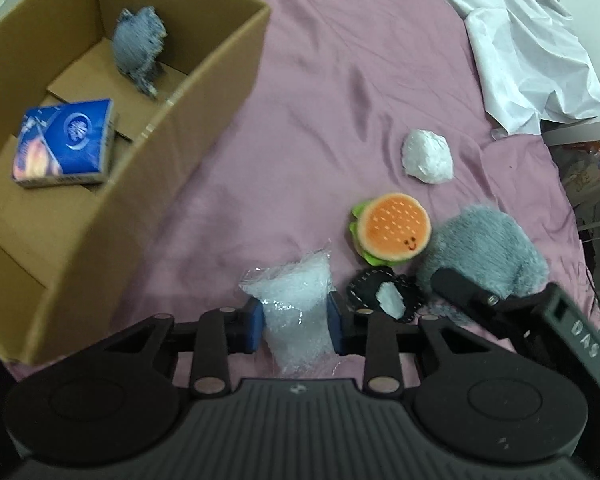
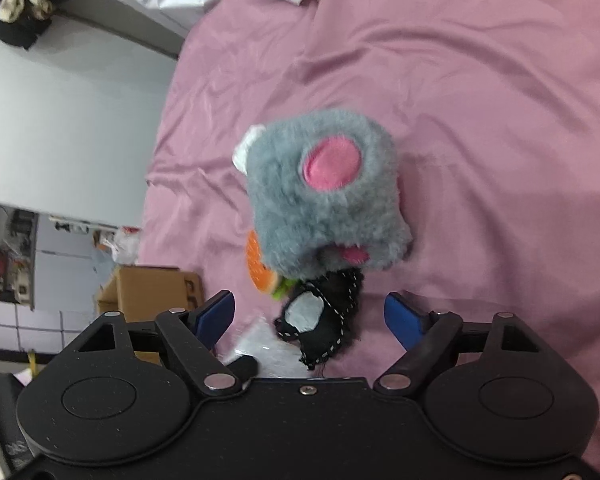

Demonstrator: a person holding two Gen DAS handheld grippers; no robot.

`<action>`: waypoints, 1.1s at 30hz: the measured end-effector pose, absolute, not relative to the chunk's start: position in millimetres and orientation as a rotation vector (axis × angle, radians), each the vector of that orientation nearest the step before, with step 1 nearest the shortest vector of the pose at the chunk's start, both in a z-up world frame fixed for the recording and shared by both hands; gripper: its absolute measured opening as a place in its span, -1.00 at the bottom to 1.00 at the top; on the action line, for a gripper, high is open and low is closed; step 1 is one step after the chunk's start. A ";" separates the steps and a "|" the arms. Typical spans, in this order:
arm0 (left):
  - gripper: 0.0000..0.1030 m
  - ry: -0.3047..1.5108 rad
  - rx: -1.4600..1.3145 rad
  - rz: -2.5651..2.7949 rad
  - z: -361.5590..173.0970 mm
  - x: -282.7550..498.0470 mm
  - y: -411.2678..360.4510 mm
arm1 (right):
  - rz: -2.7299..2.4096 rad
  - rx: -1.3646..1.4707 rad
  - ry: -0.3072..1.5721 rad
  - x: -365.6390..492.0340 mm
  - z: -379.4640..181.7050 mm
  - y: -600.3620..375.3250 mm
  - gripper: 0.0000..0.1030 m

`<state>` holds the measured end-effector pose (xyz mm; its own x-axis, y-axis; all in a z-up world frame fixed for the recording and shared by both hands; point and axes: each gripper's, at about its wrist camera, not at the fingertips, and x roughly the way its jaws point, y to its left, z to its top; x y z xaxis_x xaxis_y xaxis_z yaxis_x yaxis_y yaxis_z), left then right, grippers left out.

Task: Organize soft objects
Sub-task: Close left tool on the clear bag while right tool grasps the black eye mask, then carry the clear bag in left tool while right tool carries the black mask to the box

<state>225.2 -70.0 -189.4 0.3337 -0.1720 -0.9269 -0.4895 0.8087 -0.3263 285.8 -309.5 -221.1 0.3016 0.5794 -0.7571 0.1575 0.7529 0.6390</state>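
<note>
Left wrist view — pink bedsheet (image 1: 340,80), cardboard box (image 1: 204,92), white cloth (image 1: 520,40).

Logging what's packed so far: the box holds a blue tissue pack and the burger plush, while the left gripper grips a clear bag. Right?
Not quite. The burger plush lies on the pink sheet; the box holds the tissue pack and a grey knit toy. The left wrist view shows it. The left gripper does grip the bag.
</note>
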 end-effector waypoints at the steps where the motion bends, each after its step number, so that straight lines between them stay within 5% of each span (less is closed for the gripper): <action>1: -0.39 1.234 -0.625 0.229 -188.4 224.8 -68.6 | 0.312 0.702 1.270 285.8 -223.6 -308.1 0.52; 7: -0.39 1.219 -0.600 0.237 -181.9 221.2 -63.8 | 0.310 0.687 1.316 286.5 -237.4 -300.7 0.05; 10: -0.39 1.205 -0.588 0.236 -175.7 217.6 -61.5 | 0.302 0.693 1.324 286.5 -240.6 -302.1 -0.49; 14: -0.39 1.184 -0.578 0.229 -166.2 212.5 -59.9 | 0.310 0.706 1.304 276.6 -234.6 -307.6 -0.73; 33: -0.39 1.110 -0.510 0.196 -126.5 192.3 -42.7 | 0.307 0.651 1.155 238.2 -175.8 -317.3 -0.77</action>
